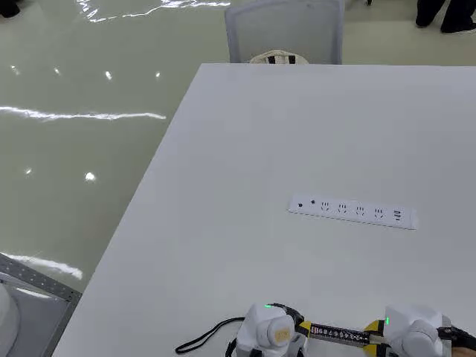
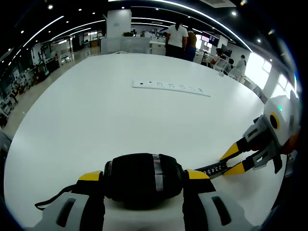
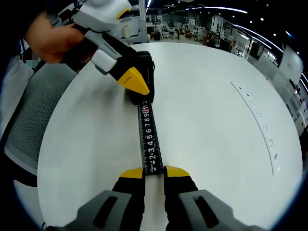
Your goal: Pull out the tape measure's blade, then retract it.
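The black tape measure case [image 2: 143, 178] sits on the white table [image 1: 297, 134], gripped between the yellow-tipped fingers of my left gripper [image 2: 144, 175]. Its black blade [image 3: 149, 137] with white numbers is drawn out a short way along the tabletop. My right gripper [image 3: 154, 172] is shut on the blade's end. In the head view the left gripper [image 1: 269, 331] and right gripper [image 1: 405, 335] sit at the near table edge with the blade [image 1: 338, 334] stretched between them. The case's black wrist strap [image 1: 204, 336] trails to the left.
A white power strip [image 1: 351, 212] lies on the table beyond the grippers. A grey chair [image 1: 285, 31] stands at the far table edge. The table's left edge drops to a glossy floor. People stand in the background of the left gripper view.
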Demonstrator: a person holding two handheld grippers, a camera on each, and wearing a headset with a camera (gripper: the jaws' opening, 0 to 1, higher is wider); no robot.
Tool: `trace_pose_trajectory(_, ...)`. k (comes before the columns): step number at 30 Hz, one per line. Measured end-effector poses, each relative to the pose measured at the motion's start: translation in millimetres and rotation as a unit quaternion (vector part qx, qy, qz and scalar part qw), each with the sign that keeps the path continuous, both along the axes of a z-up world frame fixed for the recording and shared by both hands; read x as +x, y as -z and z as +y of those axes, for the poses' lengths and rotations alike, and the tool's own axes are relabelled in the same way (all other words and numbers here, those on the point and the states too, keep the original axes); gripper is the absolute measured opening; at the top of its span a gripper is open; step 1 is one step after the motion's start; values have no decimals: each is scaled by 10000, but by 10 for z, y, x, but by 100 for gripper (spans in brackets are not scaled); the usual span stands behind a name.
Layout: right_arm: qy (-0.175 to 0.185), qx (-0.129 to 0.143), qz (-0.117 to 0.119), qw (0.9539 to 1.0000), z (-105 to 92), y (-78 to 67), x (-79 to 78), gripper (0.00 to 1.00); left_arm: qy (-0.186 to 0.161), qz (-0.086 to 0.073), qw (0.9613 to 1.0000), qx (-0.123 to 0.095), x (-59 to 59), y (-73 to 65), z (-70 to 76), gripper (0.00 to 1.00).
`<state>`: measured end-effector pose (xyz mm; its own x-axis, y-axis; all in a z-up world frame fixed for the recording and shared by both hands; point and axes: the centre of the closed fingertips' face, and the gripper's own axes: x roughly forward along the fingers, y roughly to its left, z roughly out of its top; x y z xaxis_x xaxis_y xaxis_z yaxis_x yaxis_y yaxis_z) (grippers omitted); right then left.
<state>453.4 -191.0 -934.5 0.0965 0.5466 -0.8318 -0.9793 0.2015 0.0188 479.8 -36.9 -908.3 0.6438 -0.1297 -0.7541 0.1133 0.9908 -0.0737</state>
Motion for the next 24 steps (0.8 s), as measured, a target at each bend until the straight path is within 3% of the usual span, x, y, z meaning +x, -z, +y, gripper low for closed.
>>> trace_pose_trajectory(24, -37, 117, -60, 9999, 284, 5, 25, 14, -4, 14, 10000, -14, 0, 1, 2, 63)
